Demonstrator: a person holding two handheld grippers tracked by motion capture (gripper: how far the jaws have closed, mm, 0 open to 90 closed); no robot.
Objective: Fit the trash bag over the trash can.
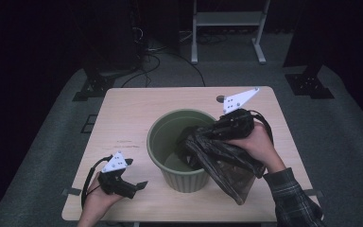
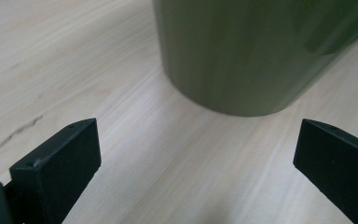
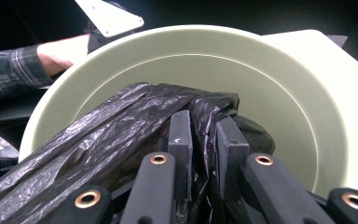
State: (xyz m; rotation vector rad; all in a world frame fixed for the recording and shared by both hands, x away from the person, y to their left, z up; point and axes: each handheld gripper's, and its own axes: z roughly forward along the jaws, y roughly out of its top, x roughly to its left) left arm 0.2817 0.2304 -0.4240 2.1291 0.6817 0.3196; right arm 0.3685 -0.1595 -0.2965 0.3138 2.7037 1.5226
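A pale green bin (image 1: 179,142) stands in the middle of the wooden table (image 1: 127,109). A black plastic bag (image 1: 224,161) hangs over its right rim, one end inside the bin and the rest trailing toward the table's front. My right gripper (image 1: 199,135) reaches over that rim and is shut on a fold of the bag (image 3: 121,135), which is pinched between its fingers (image 3: 181,135) above the bin's inside (image 3: 270,84). My left gripper (image 1: 134,172) is at the front left, open, with nothing between its fingers (image 2: 60,158), aimed at the bin's outer wall (image 2: 242,51).
A metal frame's legs (image 1: 227,28) and cables (image 1: 156,56) lie on the grey floor beyond the table. A small dark round spot (image 1: 220,99) marks the table's far side. In the right gripper view, the left hand and sleeve (image 3: 32,60) sit past the bin's rim.
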